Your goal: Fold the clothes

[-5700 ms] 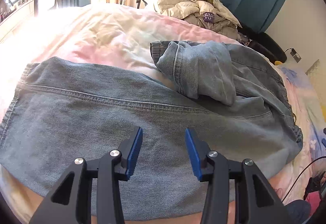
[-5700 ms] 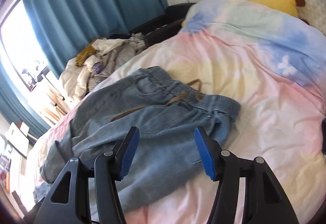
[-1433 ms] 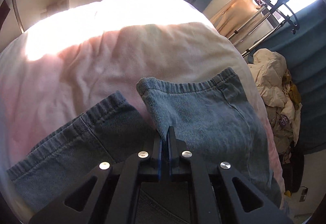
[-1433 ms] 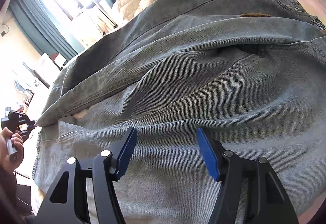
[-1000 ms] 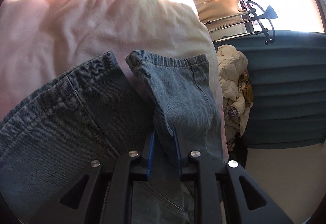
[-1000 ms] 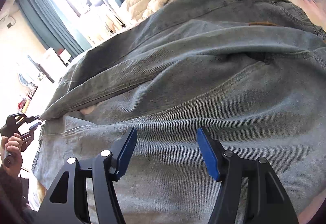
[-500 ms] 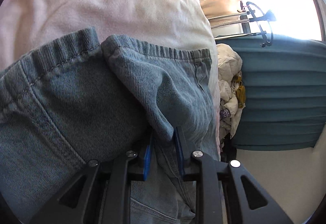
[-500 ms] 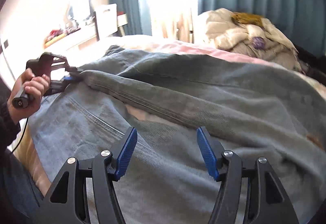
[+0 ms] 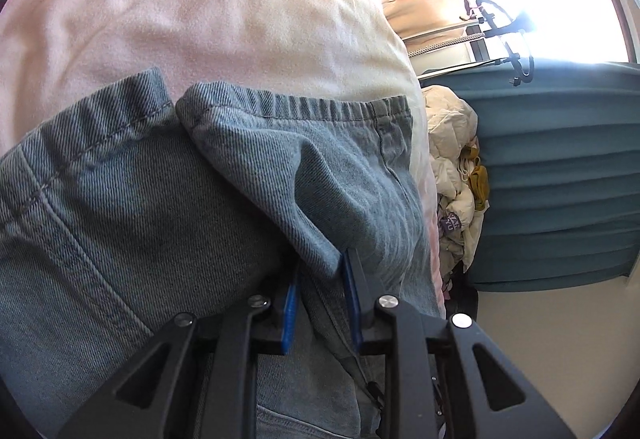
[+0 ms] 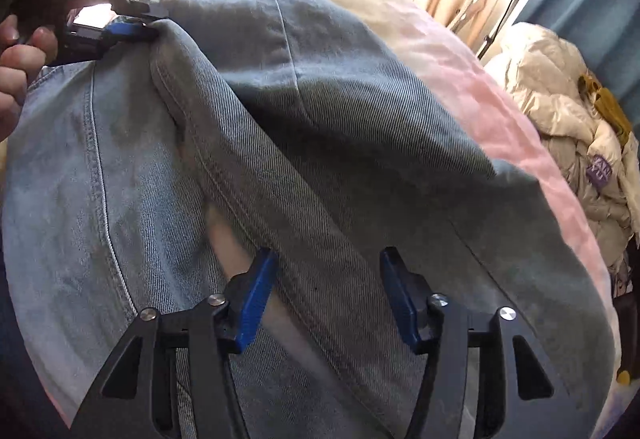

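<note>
- Jeans (image 10: pixel 248 143) lie spread over the bed (image 9: pixel 200 7), denim covering most of both views; one leg sits lifted and rolled over toward the other, a ridge of seam running between them.
- Left gripper (image 9: pixel 320 291) is nearly closed on a fold of denim just below the leg hem (image 9: pixel 296 105); in the right wrist view it shows at top left, gripper (image 10: pixel 132 21) clamped at the leg's edge, hand (image 10: pixel 20 51) on its handle. Holding near the hem likely lets that leg be carried across without the cuff flopping.
- Right gripper (image 10: pixel 324 299) is wide open, holds nothing, and hovers low over the seam ridge mid-leg. Judgement: placed to pin or pick the middle so the leg moves as one piece.
- Bare sheet shows in a gap under the raised leg, so the legs aren't stacked flat.
- Around: pile of pale clothes (image 10: pixel 568 143) at the far bed edge, teal curtains (image 9: pixel 552 167), garment rack (image 9: pixel 504 35) by the window.
- Nothing sits on the jeans; the clothes pile is well apart from the fold line. Snag risk is mostly stiff denim bunching at the ridge.
</note>
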Demonstrator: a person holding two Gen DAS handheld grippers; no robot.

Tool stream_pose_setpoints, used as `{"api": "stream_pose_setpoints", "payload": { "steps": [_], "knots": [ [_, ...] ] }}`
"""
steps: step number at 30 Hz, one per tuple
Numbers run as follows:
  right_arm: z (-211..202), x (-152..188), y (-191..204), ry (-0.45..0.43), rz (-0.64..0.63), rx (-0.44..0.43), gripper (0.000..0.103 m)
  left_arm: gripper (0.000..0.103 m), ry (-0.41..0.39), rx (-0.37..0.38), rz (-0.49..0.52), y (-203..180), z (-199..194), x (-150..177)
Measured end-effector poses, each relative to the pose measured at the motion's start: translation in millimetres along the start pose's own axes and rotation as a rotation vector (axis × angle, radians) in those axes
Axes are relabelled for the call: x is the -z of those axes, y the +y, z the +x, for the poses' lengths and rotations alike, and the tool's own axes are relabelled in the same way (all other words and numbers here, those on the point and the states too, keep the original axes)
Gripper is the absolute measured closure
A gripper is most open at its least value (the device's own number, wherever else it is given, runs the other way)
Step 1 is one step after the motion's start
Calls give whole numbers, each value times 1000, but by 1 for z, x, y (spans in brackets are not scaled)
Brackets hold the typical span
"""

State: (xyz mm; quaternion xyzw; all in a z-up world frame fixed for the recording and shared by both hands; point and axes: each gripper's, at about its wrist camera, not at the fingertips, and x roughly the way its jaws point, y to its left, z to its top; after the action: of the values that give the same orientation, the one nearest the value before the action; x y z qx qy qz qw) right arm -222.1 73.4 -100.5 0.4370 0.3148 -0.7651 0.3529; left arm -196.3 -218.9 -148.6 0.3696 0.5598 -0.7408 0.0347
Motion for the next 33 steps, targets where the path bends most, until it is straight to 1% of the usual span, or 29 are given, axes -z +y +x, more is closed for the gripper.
{"api": "stream_pose_setpoints", "payload": {
  "steps": [1,2,3,4,7,10,13,14,16,17,19,20,24,26,29,33],
  "knots": [
    [-2,2,3,0,3,-10,67,82,-3,1,3,1,0,0],
    [-7,6,7,-2,7,-19,71,82,-3,-5,4,3,1,1],
    [-12,11,11,-4,11,-29,78,82,-4,-12,8,4,1,1],
    [-18,15,15,-6,15,-39,81,82,-5,-21,18,2,1,2],
    [-33,33,26,10,60,-84,85,82,-16,-53,55,-3,-2,3],
    [-37,50,40,59,62,-79,85,82,-25,-78,68,-2,-6,5],
    [-43,56,41,89,97,-56,84,82,-7,-74,35,5,-11,4],
    [-48,54,36,80,132,-60,84,82,-2,-71,23,7,-13,4],
    [-62,47,19,28,246,-73,72,82,4,-68,3,11,-17,4],
    [-69,43,7,-4,320,-93,71,82,7,-69,-3,12,-17,4],
    [-82,34,-18,-69,473,-138,63,82,13,-70,-12,14,-17,5],
    [-86,27,-29,-103,537,-157,61,82,14,-71,-13,14,-17,5],
    [-83,0,-75,-169,751,-135,46,82,13,-75,-11,13,-17,5],
    [-71,-9,-100,-188,882,-141,44,82,5,-74,-3,13,-17,6],
    [-40,-4,-131,-183,1096,-171,44,82,0,-75,14,11,-17,7],
    [-25,-16,-135,-178,1094,-124,44,82,-3,-73,19,12,-15,6]
  ]
}}
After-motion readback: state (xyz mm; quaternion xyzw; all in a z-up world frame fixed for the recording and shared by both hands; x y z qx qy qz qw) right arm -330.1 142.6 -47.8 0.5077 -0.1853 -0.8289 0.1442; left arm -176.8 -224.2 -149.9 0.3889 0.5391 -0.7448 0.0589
